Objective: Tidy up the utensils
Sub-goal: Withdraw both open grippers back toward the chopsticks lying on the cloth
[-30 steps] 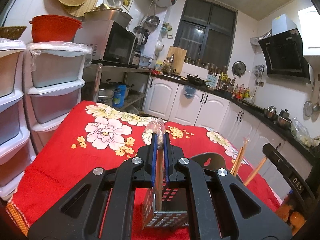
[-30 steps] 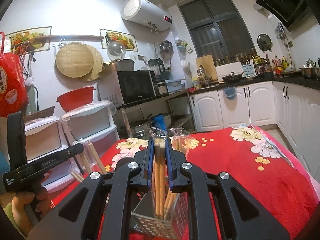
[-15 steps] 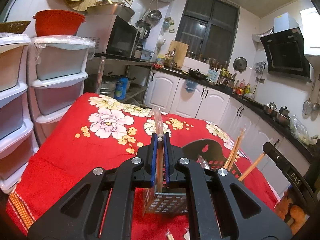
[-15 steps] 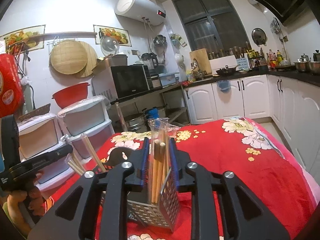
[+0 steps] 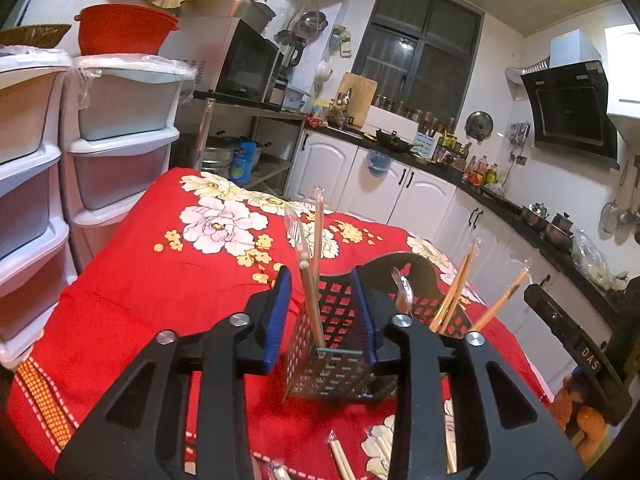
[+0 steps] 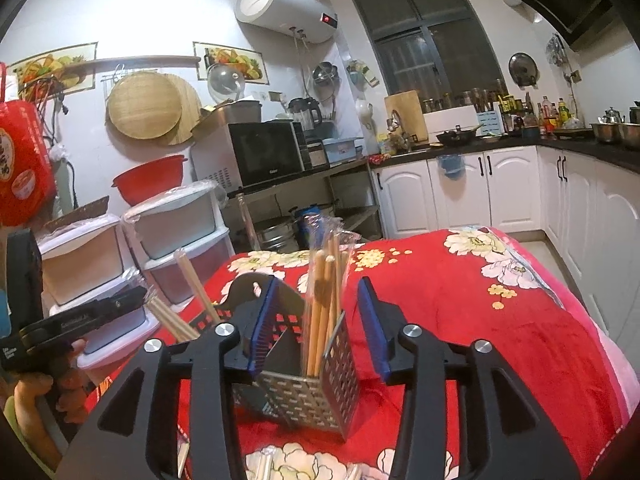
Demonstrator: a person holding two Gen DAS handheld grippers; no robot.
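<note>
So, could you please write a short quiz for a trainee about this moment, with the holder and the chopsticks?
1. True or false: the left gripper is clamped on a chopstick.
2. Where do the wrapped chopsticks between the right gripper's pads stand?
A. flat on the cloth
B. in the perforated metal holder
C. in a drawer
3. Fill in: the holder stands on a ___ floral tablecloth.

Key:
1. False: its jaws are opening and the pads stand clear of the wrapped chopstick.
2. B.
3. red.
</note>
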